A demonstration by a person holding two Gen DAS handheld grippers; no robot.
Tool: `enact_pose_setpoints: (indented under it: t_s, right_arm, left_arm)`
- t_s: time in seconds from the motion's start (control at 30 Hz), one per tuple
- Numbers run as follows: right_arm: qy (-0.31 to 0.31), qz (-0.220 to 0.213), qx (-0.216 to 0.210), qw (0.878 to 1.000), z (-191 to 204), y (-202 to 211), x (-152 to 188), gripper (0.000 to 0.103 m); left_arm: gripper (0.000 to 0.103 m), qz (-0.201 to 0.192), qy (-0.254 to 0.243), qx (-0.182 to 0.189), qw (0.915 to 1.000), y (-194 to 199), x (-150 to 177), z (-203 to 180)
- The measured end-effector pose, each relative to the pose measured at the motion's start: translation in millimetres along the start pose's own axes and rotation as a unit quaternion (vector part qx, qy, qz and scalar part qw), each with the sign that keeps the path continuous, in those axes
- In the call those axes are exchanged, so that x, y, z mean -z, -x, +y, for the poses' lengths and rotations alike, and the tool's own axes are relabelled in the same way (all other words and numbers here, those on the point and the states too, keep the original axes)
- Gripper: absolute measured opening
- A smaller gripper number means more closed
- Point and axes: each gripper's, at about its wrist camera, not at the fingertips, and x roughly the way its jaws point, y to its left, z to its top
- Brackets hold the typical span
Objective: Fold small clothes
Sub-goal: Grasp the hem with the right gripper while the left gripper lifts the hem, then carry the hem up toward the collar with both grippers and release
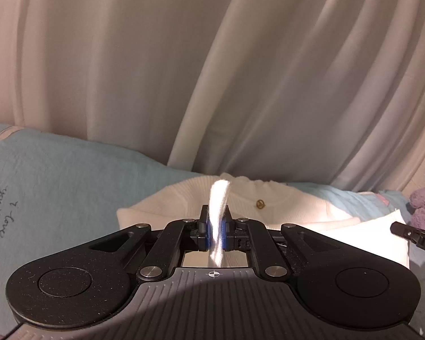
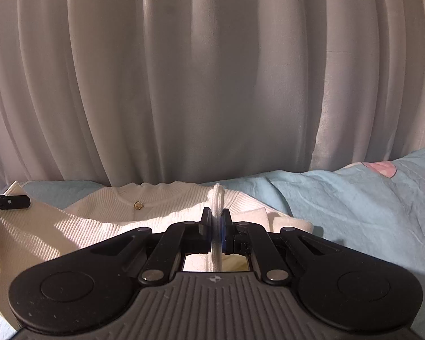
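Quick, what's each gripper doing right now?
Left gripper: shut on the white knit top.
Right gripper: shut on the same top.

Ribbed white knit cardigan (image 2: 167, 201), lower centre; matt crinkled blue sheet (image 2: 340, 198); smooth draped curtain (image 2: 212, 85) above.

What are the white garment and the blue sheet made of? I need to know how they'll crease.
Garment: looks like a ribbed knit, soft and matte; fine parallel ribs show, plus a small gold button. Fibre can't be told.
Sheet: looks like thin woven cotton or similar, matte; it shows fine crinkles and a printed pattern.
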Motion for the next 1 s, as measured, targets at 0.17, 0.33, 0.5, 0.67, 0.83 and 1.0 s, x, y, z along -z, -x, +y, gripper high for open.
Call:
enact_pose_setpoints:
  t_s: [0.17,0.33,0.5,0.67,0.83,1.0]
  right_arm:
    - [-0.014,0.048,0.006,0.999,-7,-49,0,0.005]
    - [-0.026,0.098,0.006,0.995,-21,-78,15,0.007]
    - [-0.027,0.092,-0.011,0.995,-25,-79,19,0.01]
    - [0.01,0.081,-0.003,0.997,-10,-78,21,0.006]
    - [0.033,0.05,0.013,0.998,0,-64,12,0.005]
    - [0.03,0.008,0.02,0.999,4,-61,-16,0.005]
  left_arm:
    - [0.009,0.011,0.018,-0.03,0.9993,-33,-2,9]
    - [0.01,0.062,0.002,-0.054,0.9966,-63,14,14]
    - [0.02,0.07,0.0,-0.058,0.9959,-68,21,16]
    - [0.017,0.078,-0.018,-0.057,0.9951,-75,24,13]
    - [0.008,0.075,-0.029,-0.056,0.9952,-73,20,11]
    - [0.008,0.027,-0.018,-0.05,0.9982,-53,-7,13]
